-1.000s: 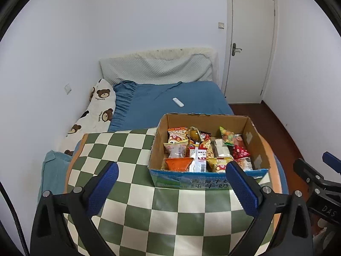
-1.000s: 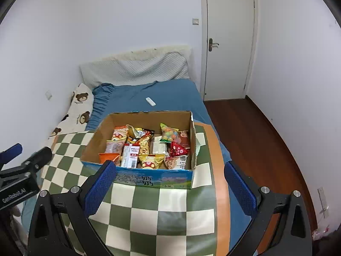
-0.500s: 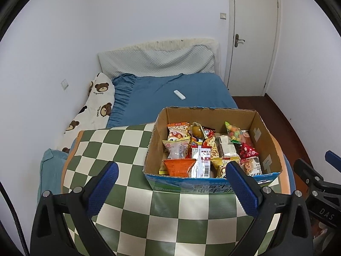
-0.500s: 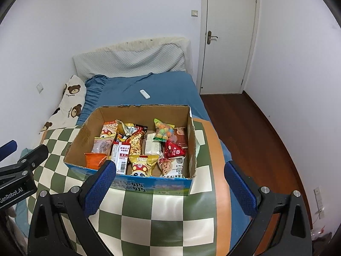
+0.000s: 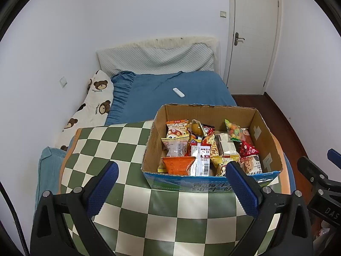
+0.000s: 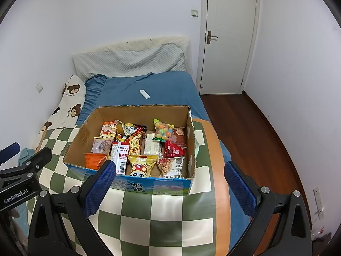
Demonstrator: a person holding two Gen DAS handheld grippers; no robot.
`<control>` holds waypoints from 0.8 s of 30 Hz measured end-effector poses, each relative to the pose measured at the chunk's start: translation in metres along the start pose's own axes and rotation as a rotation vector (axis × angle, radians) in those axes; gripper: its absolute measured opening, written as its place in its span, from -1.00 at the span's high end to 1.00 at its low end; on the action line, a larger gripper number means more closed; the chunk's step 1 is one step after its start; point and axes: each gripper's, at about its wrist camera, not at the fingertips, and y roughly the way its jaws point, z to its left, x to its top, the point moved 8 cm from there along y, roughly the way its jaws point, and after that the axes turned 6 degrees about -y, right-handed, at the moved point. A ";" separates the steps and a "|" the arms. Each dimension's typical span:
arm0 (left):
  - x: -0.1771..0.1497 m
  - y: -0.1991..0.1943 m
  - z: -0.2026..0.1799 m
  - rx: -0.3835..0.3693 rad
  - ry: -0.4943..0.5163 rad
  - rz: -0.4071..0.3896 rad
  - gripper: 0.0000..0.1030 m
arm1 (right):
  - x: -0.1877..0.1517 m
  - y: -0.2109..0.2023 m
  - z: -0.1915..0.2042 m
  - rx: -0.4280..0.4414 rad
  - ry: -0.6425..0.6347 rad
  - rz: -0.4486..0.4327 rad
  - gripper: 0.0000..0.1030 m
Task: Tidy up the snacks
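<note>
A home bedroom: a blue-sheeted bed (image 5: 170, 93), bear-print pillow (image 5: 93, 104) and white door (image 5: 253, 34).

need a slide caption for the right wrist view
Open right tongs hover over a brown cardboard box packed with snack packets on a green-and-white checkered cloth.

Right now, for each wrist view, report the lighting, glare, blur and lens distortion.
Left wrist view: even, soft indoor light, no harsh shadows; strong fisheye bending at the door and dark corner vignette; the cardboard box is sharp. Right wrist view: same flat light, faint sheen on the snack packets; the checkered cloth bulges from distortion; no motion blur.
</note>
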 end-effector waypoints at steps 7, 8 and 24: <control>-0.002 0.000 0.000 -0.002 -0.001 0.003 -1.00 | 0.000 -0.002 0.001 -0.001 0.001 -0.001 -1.00; -0.002 0.000 0.000 -0.002 -0.004 0.003 -1.00 | 0.000 -0.002 0.001 0.000 0.002 -0.001 -1.00; -0.005 0.000 -0.003 -0.011 0.004 0.011 -1.00 | 0.001 -0.004 0.002 0.001 0.000 0.001 -1.00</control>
